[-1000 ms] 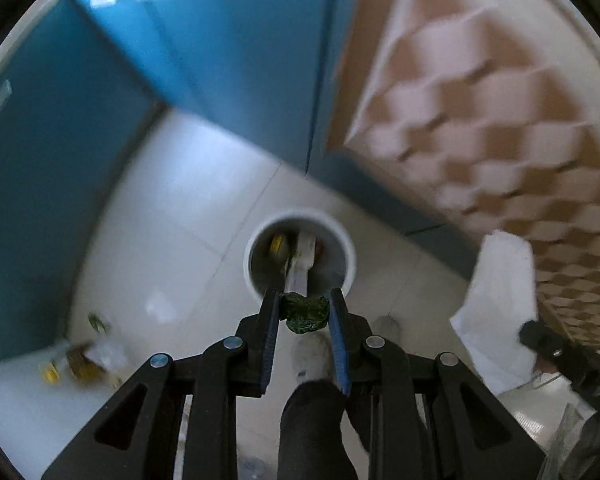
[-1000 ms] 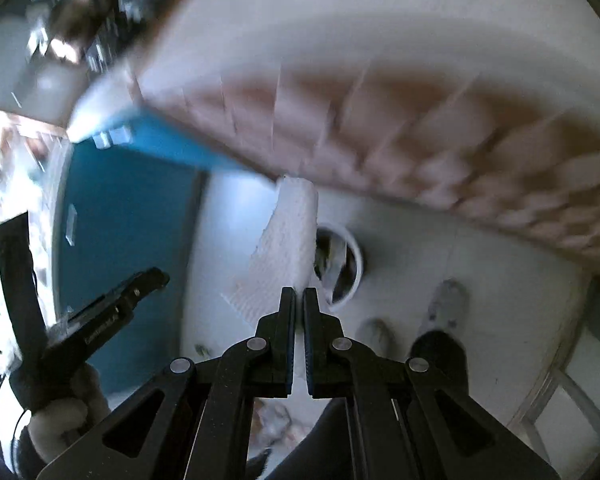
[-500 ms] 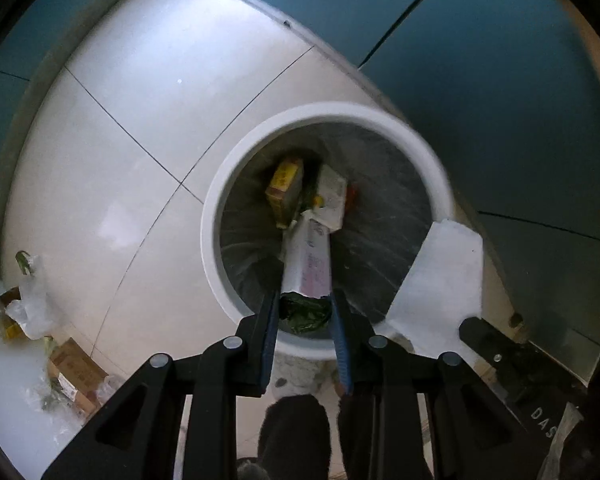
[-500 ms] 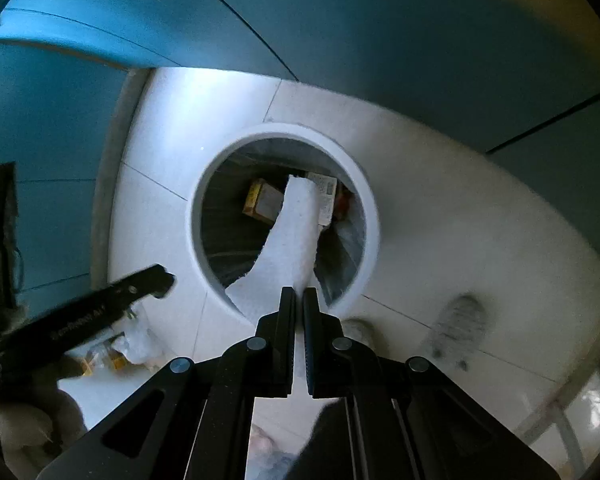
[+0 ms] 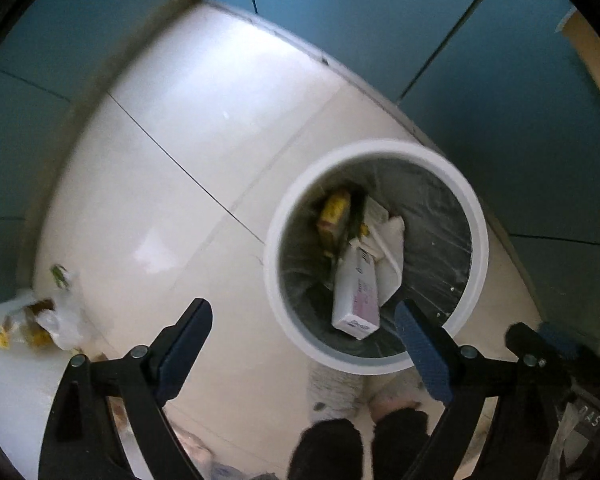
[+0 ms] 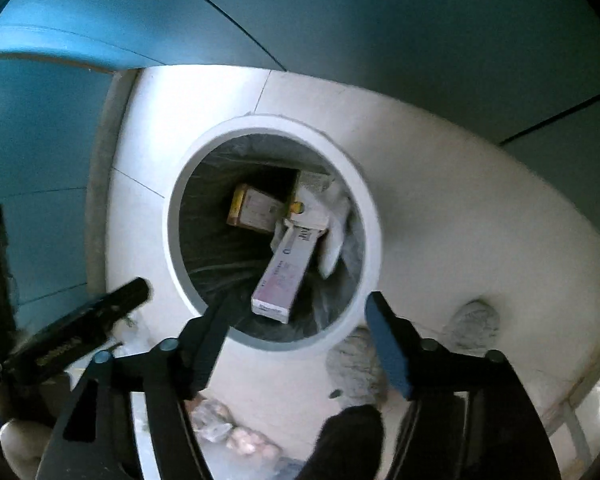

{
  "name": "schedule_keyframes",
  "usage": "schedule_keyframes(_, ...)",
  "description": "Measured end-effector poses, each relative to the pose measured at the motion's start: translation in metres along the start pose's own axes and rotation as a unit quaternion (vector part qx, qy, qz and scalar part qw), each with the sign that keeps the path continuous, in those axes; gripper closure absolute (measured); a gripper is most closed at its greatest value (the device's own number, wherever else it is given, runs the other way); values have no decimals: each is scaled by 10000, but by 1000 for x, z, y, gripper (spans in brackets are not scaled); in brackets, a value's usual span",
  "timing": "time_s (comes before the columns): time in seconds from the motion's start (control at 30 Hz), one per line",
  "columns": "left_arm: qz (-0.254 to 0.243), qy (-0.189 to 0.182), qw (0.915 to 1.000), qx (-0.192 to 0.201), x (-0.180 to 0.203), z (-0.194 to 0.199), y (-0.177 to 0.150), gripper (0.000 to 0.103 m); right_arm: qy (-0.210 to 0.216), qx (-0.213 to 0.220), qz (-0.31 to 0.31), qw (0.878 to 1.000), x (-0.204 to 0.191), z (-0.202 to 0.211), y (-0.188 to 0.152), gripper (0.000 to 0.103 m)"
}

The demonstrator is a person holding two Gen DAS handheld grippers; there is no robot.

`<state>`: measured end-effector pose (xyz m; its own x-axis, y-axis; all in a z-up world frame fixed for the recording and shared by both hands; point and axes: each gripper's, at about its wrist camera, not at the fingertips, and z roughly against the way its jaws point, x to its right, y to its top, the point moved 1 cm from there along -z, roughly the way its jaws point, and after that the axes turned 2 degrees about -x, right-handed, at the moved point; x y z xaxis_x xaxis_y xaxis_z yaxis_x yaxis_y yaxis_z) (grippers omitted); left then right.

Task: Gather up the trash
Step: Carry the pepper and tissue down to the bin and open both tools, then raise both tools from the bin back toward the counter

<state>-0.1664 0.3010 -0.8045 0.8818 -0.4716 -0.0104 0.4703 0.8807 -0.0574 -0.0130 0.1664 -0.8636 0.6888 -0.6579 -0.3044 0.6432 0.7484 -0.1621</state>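
A round white trash bin [image 5: 474, 216] with a dark liner stands on the tiled floor; it also shows in the right wrist view [image 6: 370, 216]. Inside lie a long white-and-pink box [image 5: 356, 296] [image 6: 286, 276], a yellow box [image 5: 334, 210] [image 6: 252, 210], and a white paper towel [image 5: 392, 256] [image 6: 338, 236]. My left gripper [image 5: 304, 320] is open and empty above the bin's near-left rim. My right gripper [image 6: 294, 320] is open and empty above the bin's near rim.
Blue cabinet doors [image 5: 380, 20] stand behind the bin. Loose wrappers and plastic trash [image 5: 40, 320] lie on a white surface at the left. The person's shoes [image 5: 336, 392] and dark trouser legs are just below the bin. More crumpled trash [image 6: 228, 432] lies at the bottom of the right wrist view.
Both grippers have opened. The green crumpled item left the left gripper and the paper towel left the right one; the towel now lies in the bin. The left view swung left.
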Motion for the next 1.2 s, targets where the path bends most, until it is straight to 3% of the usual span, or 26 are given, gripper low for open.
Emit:
schedule_keyframes(0.1,-43,146,9997,184,-1,23,-7,10,-499,165,314,9981,-10,21,-5,1)
schedule_keyframes(0.2,-28,209,9993,320,-2,52,-15,10,-856,309,577,9942,-21,48,-14,1)
schedule_keyframes(0.4,5,157,9991,394,-1,120,-40,10,-1094,558,901,9883,-41,116,-35,0)
schedule_keyframes(0.53,-66,87,9991,416,3,174,-59,10,-1072,683,1025,9866,-58,173,-53,0)
schedule_keyframes(0.93,-266,-100,9950,960,5,343,-109,10,-900,1288,1141,9810,-102,367,-126,0)
schedule_keyframes(1.2,-378,-86,9895,1391,3,425,-140,10,-748,1567,1208,9774,-128,454,-173,0)
